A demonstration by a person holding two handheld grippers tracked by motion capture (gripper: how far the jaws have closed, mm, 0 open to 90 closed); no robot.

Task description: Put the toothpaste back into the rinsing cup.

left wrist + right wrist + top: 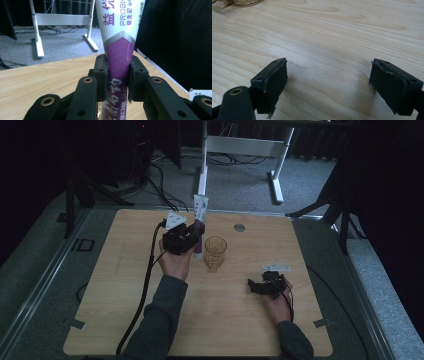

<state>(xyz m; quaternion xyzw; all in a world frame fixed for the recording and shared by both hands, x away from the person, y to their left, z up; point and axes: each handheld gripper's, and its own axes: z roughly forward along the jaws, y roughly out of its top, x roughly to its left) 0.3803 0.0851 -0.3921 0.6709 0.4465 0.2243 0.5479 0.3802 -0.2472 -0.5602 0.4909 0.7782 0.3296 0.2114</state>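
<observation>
Left gripper view: purple-and-white tube [119,60] clamped between hand-held gripper [119,75] pads.

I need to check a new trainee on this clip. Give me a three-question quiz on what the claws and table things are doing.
1. True or false: the left claw is shut on the purple-and-white tube.
2. The tube is held: A) upright, B) flat on the table, C) inside the glass cup.
3. What state are the right claw's jaws in, and what lies between them?

Key: 1 true. 2 A. 3 Open, with bare tabletop between them.
</observation>
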